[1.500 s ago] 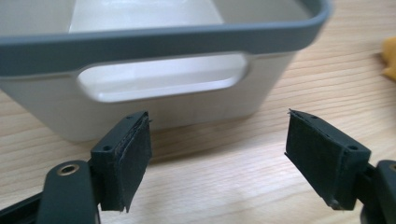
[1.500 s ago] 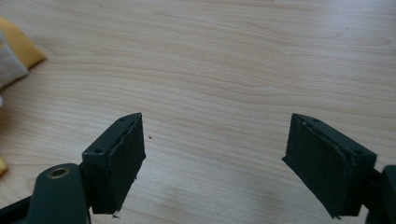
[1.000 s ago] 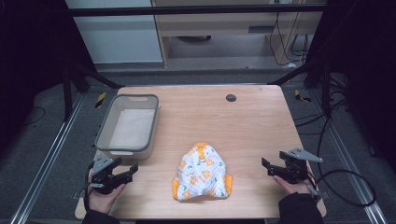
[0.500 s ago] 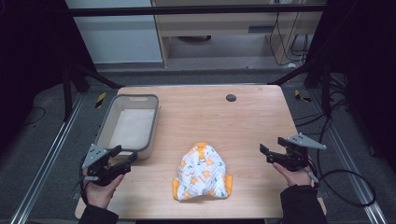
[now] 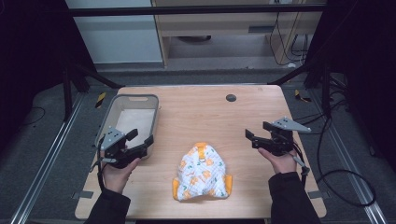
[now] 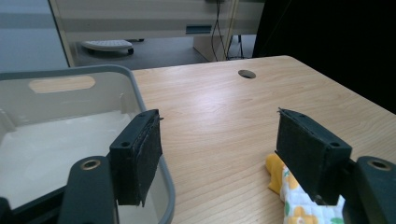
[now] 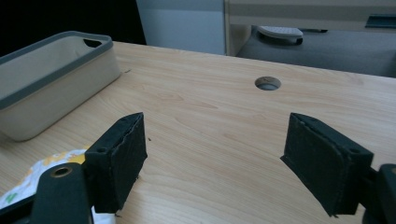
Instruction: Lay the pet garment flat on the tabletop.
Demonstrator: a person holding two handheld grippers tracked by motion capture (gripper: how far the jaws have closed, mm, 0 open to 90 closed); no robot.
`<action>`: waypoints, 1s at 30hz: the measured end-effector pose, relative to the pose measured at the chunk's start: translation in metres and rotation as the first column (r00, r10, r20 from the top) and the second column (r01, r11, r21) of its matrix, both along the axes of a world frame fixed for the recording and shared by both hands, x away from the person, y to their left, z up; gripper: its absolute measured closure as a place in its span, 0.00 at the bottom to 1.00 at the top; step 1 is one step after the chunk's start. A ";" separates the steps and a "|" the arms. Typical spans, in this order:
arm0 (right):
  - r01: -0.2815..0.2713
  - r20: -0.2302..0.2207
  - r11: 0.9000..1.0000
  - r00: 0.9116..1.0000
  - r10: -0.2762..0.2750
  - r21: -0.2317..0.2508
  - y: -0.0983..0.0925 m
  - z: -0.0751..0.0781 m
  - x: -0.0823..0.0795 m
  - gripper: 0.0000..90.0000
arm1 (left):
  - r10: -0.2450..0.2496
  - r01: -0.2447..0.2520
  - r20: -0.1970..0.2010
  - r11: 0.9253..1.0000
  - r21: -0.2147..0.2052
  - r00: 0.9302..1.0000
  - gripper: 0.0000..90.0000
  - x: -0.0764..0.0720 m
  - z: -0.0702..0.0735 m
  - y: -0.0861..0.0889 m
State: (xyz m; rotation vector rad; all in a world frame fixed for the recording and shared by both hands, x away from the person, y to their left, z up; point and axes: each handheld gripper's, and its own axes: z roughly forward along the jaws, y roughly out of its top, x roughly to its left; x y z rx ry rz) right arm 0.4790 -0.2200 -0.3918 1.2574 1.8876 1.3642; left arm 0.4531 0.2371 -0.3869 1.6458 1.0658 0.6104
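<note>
Cloth lies crumpled on the surface between my left gripper and right gripper, both wide and empty. I risk pinching one loose layer, so it unfolds and drags.

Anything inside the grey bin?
The grey bin holds nothing visible; its pale floor is bare in the high view. The left gripper and the bin's near wall hide its near corner.

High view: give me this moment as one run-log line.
left gripper: open, empty, by grey plastic bin | right gripper: open, empty | white-and-orange patterned cloth: crumpled on wooden table, untouched
</note>
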 end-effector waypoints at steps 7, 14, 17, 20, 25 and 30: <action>-0.053 -0.024 0.998 0.998 0.052 -0.032 0.016 -0.009 0.002 0.25 | -0.033 0.034 -0.022 0.998 0.060 0.999 0.34 0.007 -0.016 -0.019; -0.104 -0.065 0.993 0.993 0.100 -0.061 0.029 -0.021 0.003 0.29 | -0.078 0.087 -0.090 0.991 0.103 0.993 0.35 0.012 -0.034 -0.032; -0.118 -0.087 0.991 0.990 0.112 -0.068 0.033 -0.026 0.004 0.30 | -0.098 0.109 -0.106 0.989 0.104 0.989 0.36 0.012 -0.039 -0.037; -0.136 -0.108 0.987 0.986 0.127 -0.080 0.038 -0.032 0.005 0.31 | -0.113 0.130 -0.128 0.983 0.130 0.985 0.36 0.013 -0.044 -0.042; -0.172 -0.127 0.981 0.979 0.160 -0.091 0.048 -0.038 0.003 0.34 | -0.136 0.159 -0.159 0.976 0.147 0.978 0.38 0.014 -0.053 -0.049; -0.223 -0.161 0.969 0.966 0.204 -0.109 0.059 -0.047 0.002 0.37 | -0.167 0.200 -0.181 0.963 0.179 0.969 0.40 0.013 -0.057 -0.058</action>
